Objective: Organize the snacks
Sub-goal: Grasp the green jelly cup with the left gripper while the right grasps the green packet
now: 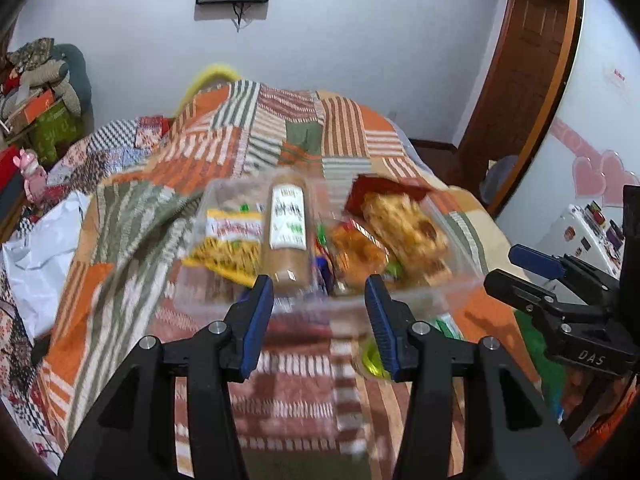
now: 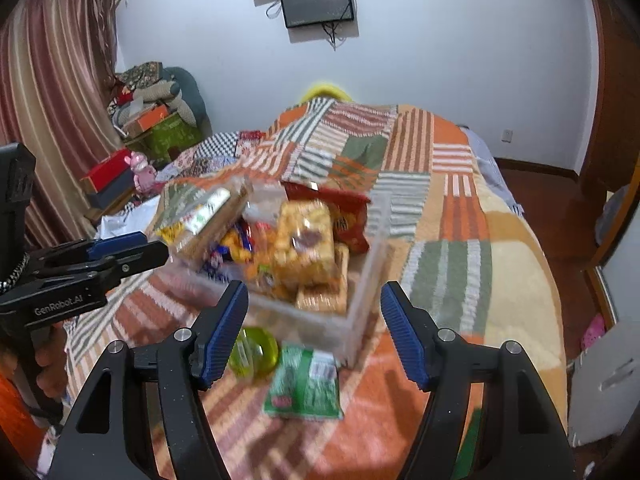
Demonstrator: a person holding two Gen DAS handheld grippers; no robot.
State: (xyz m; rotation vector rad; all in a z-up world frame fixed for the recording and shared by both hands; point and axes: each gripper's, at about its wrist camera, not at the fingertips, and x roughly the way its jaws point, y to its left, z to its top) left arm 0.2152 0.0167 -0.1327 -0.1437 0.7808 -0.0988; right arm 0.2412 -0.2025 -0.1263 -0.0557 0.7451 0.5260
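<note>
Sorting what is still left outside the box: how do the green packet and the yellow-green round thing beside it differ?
The green packet is flat, rectangular and opaque with printed labels; the yellow-green round thing is a translucent disc. The packet lies nearer the camera, the round thing closer to the clear box. Both lie on the blanket, outside the box.

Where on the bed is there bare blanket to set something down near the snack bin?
Bare blanket lies right of the clear bin and beyond it toward the wall. Crowded: the bin itself is heaped, and in front of it lie a green packet and a yellow-green round item.
</note>
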